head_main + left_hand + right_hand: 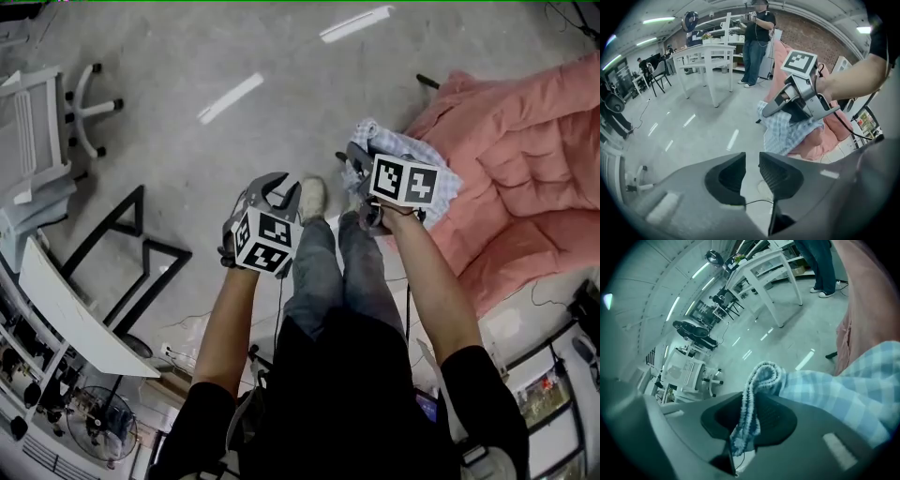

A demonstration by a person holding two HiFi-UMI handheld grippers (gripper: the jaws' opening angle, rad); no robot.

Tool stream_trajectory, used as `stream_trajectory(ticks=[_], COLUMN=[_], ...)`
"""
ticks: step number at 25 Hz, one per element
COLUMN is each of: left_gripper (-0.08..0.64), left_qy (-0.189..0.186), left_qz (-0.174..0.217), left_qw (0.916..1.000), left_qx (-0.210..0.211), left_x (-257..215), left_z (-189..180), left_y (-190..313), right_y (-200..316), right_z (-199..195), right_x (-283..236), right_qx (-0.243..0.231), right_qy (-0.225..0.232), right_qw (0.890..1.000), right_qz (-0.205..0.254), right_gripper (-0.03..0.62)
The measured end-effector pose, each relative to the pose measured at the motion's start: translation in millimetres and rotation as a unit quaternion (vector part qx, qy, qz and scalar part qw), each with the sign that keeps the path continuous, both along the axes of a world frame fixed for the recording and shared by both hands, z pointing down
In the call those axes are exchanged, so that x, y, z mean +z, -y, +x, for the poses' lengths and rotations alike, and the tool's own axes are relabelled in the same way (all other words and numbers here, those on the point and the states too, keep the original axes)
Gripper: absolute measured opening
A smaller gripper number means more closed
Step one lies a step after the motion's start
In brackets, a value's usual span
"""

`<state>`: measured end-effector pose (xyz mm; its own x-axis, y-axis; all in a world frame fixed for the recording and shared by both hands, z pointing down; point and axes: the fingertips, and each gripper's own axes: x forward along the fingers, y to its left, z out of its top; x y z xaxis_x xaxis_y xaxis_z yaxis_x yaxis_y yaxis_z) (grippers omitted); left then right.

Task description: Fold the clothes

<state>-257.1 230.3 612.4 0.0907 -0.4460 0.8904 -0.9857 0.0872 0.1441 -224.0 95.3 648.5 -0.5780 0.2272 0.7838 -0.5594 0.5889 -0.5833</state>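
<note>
A blue plaid garment (380,139) lies bunched at the near edge of a pink quilt (525,159). My right gripper (360,171) is shut on it. In the right gripper view, its knitted hem (754,394) is pinched between the jaws of the right gripper (747,427) and the plaid cloth (843,390) trails off to the right. The left gripper view shows the right gripper (769,108) above the plaid garment (785,133). My left gripper (274,189) hangs over bare floor to the left of the garment. The left gripper (752,171) has a narrow gap between its jaws with nothing in it.
The pink quilt (820,140) covers the floor on the right. A white chair (37,131), a black metal frame (131,244) and a white board (66,309) stand to the left. Farther off are a white table (705,51) and a standing person (757,42). My own legs (328,262) are below.
</note>
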Motion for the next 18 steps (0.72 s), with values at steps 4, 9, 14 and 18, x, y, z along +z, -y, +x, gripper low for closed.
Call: stream_trajectory(ticks=[4,9,14,18], left_gripper=[0.1,0.1,0.1,0.1], left_qy=[-0.006,-0.018,-0.016,-0.012], left_qz=[0.002,0.003,0.0,0.001], left_qw=[0.9997,0.9992,0.9994,0.9996], left_qx=[-0.022,-0.035,-0.031,-0.025], left_x=[17.8,22.7,18.0,15.5], left_z=[0.4,3.6,1.7,-3.5], left_y=[0.4,-4.4,-11.3,-11.4], right_y=[1.5,-3.0,-3.7,0.2], right_z=[-7.5,-9.3,-9.4,-8.9], right_x=[-0.5,-2.4,-5.3,-8.7], right_qx=[-0.01,-0.02,-0.013,0.001], right_qy=[0.01,0.02,0.034,0.044], right_qw=[1.0,0.999,0.999,0.999], right_qz=[0.019,0.025,0.012,0.009], right_gripper=[0.099,0.123,0.181,0.186])
